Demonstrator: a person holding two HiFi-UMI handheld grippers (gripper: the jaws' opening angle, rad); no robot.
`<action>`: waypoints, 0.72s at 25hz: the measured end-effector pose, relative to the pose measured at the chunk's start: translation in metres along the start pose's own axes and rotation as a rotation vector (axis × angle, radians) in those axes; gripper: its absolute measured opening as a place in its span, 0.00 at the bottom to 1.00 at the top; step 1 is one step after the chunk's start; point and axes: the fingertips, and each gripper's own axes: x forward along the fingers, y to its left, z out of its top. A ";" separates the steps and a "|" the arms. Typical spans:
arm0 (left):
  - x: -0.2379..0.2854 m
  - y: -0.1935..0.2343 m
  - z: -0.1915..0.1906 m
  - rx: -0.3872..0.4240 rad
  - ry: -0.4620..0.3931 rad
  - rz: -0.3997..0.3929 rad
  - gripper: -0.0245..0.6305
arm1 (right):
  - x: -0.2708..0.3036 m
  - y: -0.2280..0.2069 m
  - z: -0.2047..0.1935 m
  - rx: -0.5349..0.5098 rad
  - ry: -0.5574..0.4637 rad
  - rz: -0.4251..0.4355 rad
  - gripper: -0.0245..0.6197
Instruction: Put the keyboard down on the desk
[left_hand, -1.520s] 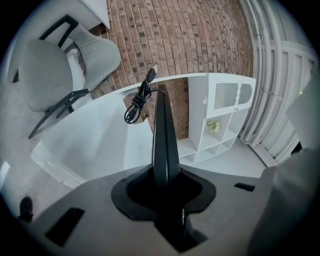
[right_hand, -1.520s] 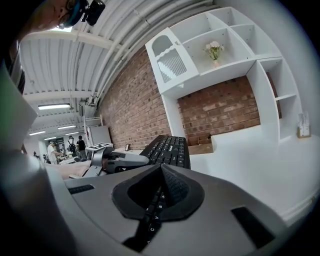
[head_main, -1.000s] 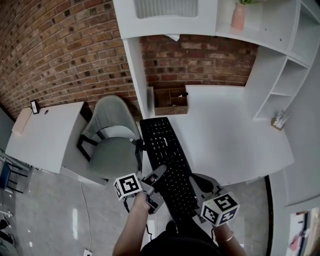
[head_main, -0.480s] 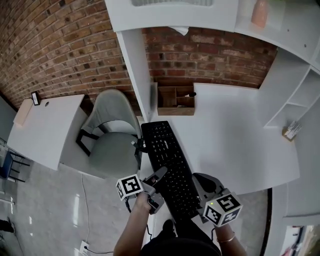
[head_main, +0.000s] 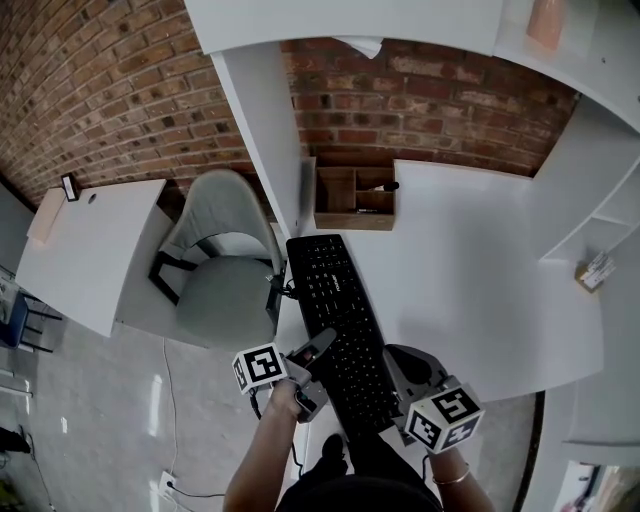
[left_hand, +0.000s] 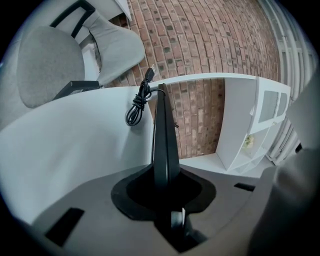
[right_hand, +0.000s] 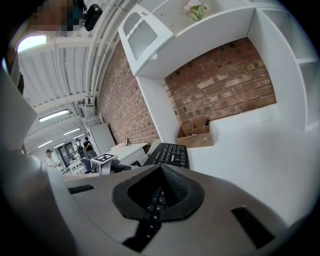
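Observation:
A black keyboard (head_main: 342, 325) stretches from the white desk (head_main: 480, 270) out past its front edge toward me. My left gripper (head_main: 312, 358) is shut on its left long edge. In the left gripper view the keyboard (left_hand: 162, 130) stands edge-on between the jaws, its coiled cable (left_hand: 137, 103) hanging at the far end. My right gripper (head_main: 398, 378) is shut on the near right part, and keys (right_hand: 169, 151) run out from between its jaws. Whether the keyboard touches the desk I cannot tell.
A wooden organiser box (head_main: 355, 198) stands against the brick wall behind the keyboard's far end. A grey chair (head_main: 220, 280) and a white side table (head_main: 90, 250) are to the left. White shelves (head_main: 600, 200) rise at the right, with a small item (head_main: 597, 270) on the desk.
The head view has shifted a little. Keyboard and both grippers keep about the same place relative to the desk, and both grips hold.

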 end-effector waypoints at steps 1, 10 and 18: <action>0.002 0.001 0.001 0.001 0.001 0.001 0.18 | 0.001 -0.002 0.000 0.002 0.001 0.002 0.05; 0.021 0.012 0.007 -0.030 0.002 0.008 0.18 | 0.004 -0.015 -0.002 0.024 0.011 0.003 0.05; 0.029 0.020 0.011 -0.050 0.007 0.006 0.18 | 0.005 -0.022 -0.005 0.039 0.023 0.008 0.05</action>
